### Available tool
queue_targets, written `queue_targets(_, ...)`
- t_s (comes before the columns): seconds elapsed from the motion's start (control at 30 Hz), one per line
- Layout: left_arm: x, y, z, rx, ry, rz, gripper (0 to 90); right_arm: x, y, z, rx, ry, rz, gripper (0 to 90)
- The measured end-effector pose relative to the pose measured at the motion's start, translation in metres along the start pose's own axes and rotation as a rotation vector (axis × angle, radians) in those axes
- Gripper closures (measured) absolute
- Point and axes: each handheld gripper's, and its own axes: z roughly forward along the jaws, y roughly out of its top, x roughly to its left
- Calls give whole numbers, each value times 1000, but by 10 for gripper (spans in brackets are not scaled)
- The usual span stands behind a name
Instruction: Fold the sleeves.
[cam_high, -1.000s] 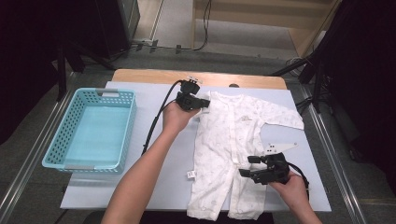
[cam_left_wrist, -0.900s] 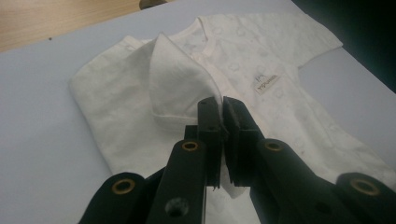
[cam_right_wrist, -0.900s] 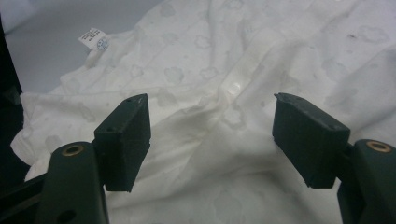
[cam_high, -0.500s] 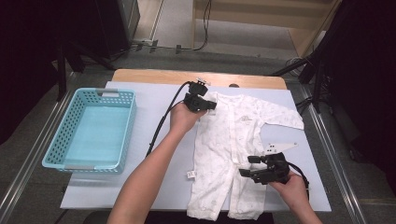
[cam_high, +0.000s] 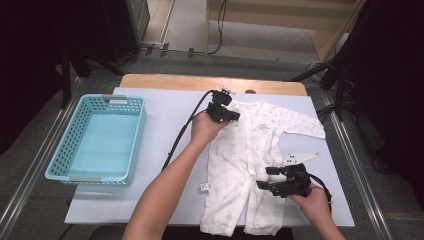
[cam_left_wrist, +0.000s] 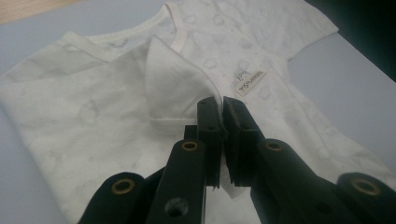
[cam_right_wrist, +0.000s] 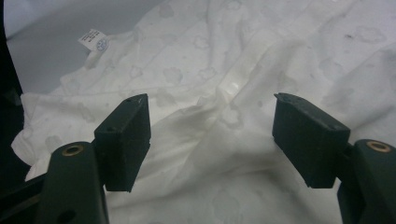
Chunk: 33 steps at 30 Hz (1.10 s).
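Note:
A white baby onesie (cam_high: 237, 165) lies flat on the pale mat (cam_high: 165, 125), neck toward the far edge. My left gripper (cam_high: 231, 116) is shut on the onesie's left sleeve (cam_left_wrist: 173, 88) and holds it folded over the chest, near the neckline; in the left gripper view (cam_left_wrist: 222, 105) the jaws pinch the sleeve's cuff edge. My right gripper (cam_high: 263, 177) is open, low over the onesie's right leg. In the right gripper view (cam_right_wrist: 212, 126) only rumpled cloth (cam_right_wrist: 224, 93) lies below the wide gap, and the pads do not touch it.
A light blue plastic basket (cam_high: 134, 145) stands at the mat's left side, with nothing in it. The onesie's other sleeve (cam_high: 300, 125) is spread out to the right. A wooden table edge (cam_high: 200, 82) runs along the back, and metal rails flank the table.
My left gripper has moved right and slightly down, carrying the sleeve over the onesie's chest. The right gripper has stayed where it was.

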Motion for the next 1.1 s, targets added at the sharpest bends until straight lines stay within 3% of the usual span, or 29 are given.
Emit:
queue_targets(0.27, -3, -3, 17, 24, -9, -6, 859, 0, 0, 0, -2, 3, 1, 265)
queue_targets(0.83, -20, -2, 46, 64, -38, 21, 839, 0, -1, -1, -4, 2, 8, 265)
queue_targets(0.93, -24, -2, 49, 62, -61, 26, 822, 0, -1, -1, -3, 3, 10, 265)
queue_targets(1.1, -33, -1, 48, 41, -124, 31, 690, -1, -2, -1, -4, 1, 10, 265)
